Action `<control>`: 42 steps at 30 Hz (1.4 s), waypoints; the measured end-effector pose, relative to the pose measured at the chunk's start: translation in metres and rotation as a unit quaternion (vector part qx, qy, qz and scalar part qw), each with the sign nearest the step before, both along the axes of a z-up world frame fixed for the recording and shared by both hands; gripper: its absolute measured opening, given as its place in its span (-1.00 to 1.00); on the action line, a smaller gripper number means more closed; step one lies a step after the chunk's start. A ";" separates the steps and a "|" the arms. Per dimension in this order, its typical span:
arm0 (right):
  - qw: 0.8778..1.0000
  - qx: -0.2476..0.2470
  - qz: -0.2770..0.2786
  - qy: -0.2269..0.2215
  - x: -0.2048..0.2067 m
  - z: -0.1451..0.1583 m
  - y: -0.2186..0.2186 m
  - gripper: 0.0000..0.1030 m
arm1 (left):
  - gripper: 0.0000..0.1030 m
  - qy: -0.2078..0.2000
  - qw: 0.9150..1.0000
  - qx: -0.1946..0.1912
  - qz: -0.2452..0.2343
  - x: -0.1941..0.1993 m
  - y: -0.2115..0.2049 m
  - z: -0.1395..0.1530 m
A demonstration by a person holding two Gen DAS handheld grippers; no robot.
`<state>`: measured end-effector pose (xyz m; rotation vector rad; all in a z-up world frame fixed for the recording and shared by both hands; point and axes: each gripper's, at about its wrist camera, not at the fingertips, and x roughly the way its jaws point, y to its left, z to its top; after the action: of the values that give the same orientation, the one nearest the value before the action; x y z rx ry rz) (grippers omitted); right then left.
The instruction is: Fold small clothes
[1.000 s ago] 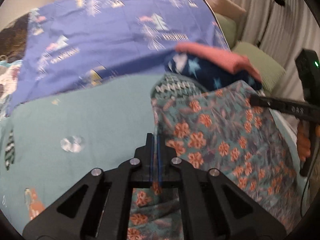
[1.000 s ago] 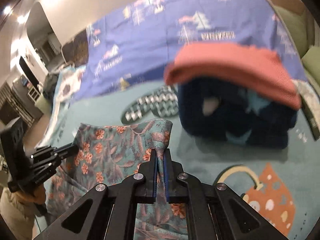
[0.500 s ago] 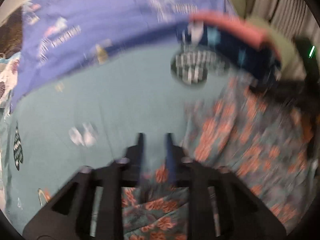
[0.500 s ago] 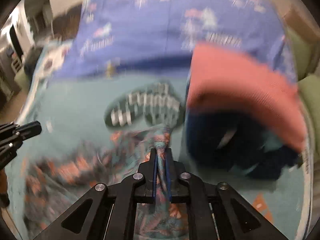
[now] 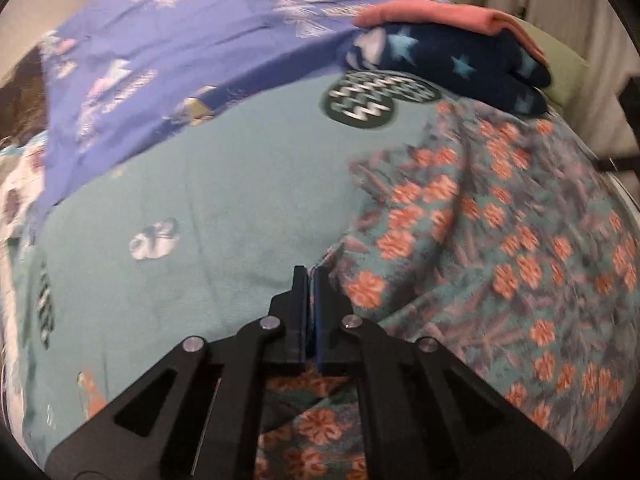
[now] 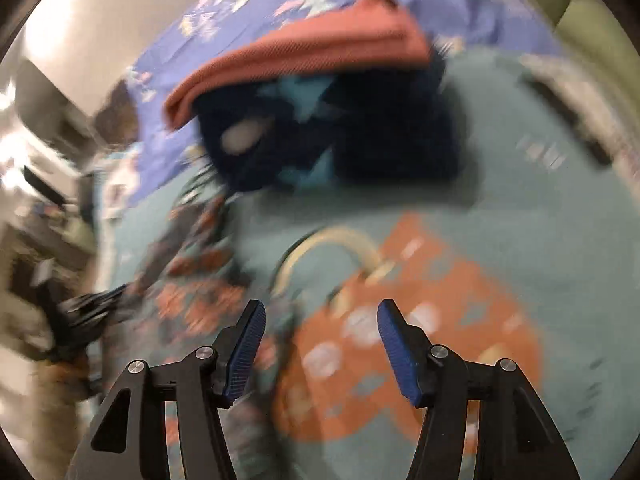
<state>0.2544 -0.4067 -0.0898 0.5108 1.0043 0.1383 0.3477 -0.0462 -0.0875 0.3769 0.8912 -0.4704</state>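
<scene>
Your left gripper (image 5: 310,276) has its fingers pinched together on the edge of the one floral garment (image 5: 500,248), a teal cloth with orange flowers, which lies spread on the teal bed sheet (image 5: 224,200) to the right of those fingers and runs under them. Your right gripper (image 6: 320,320) has its fingers spread wide with nothing between them, over an orange print on the sheet; the right wrist view is blurred, with the floral garment just left of the left finger. One folded stack sits at the garment's far edge: two pieces, a navy star-print garment (image 5: 452,64) below and a salmon-red folded garment (image 5: 440,14) on top. One purple printed sheet (image 5: 192,52) covers the bed beyond.
</scene>
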 end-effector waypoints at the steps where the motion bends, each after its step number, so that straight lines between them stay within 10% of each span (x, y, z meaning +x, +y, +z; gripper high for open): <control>1: 1.000 0.011 0.015 -0.004 -0.002 -0.003 0.007 0.16 | -0.93 -0.006 1.000 0.002 0.015 0.003 0.002 0.003; 3: 0.999 -0.007 0.034 -0.003 -0.001 -0.007 0.026 -0.09 | -0.93 -0.011 0.999 0.002 0.041 0.011 0.007 0.011; 5: 0.999 -0.029 0.035 0.006 0.005 -0.008 0.046 -0.94 | -0.92 -0.006 0.999 0.008 0.041 0.013 0.008 0.017; 9: 0.998 -0.067 0.006 -0.017 0.008 0.010 0.059 -0.96 | -0.78 -0.018 0.999 -0.008 0.042 0.005 0.018 0.029; 12: 0.996 -0.068 -0.044 -0.043 -0.010 0.032 0.032 -0.96 | 0.23 -0.012 0.997 -0.044 0.056 -0.002 0.041 0.039; 15: 0.993 -0.077 -0.080 -0.040 -0.021 0.042 0.004 -0.96 | 0.38 -0.027 0.993 -0.069 0.090 -0.009 0.072 0.042; 20: 0.990 -0.111 -0.079 0.033 -0.023 0.012 -0.010 -0.84 | 0.38 0.040 0.984 -0.099 0.146 -0.020 0.125 0.011; 27: 0.995 -0.019 -0.092 -0.012 -0.080 0.013 -0.024 -0.11 | 0.38 0.079 0.961 -0.195 0.181 -0.061 0.166 -0.004; 32: 0.997 -0.053 -0.048 -0.030 -0.115 0.024 -0.005 -0.10 | 0.17 0.065 0.956 -0.268 0.098 -0.089 0.140 0.030; 38: 0.996 -0.087 0.012 -0.032 -0.149 0.021 0.040 0.09 | 0.11 0.126 0.971 -0.193 0.065 -0.089 0.076 0.011; 40: 0.992 -0.118 0.029 -0.018 -0.150 0.008 0.056 0.10 | -0.80 0.139 0.972 -0.174 0.074 -0.087 0.060 -0.007; 41: 0.990 -0.142 0.023 -0.007 -0.146 -0.001 0.062 0.01 | -0.85 0.136 0.973 -0.169 0.077 -0.087 0.054 -0.010; 42: 0.987 -0.160 0.007 -0.001 -0.143 -0.007 0.065 -0.51 | -0.86 0.117 0.975 -0.171 0.082 -0.092 0.052 -0.006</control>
<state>0.1109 -0.3414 -0.0964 0.2100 1.0049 -0.0111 0.2558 0.0060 -0.0930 -0.0706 1.0384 -0.5106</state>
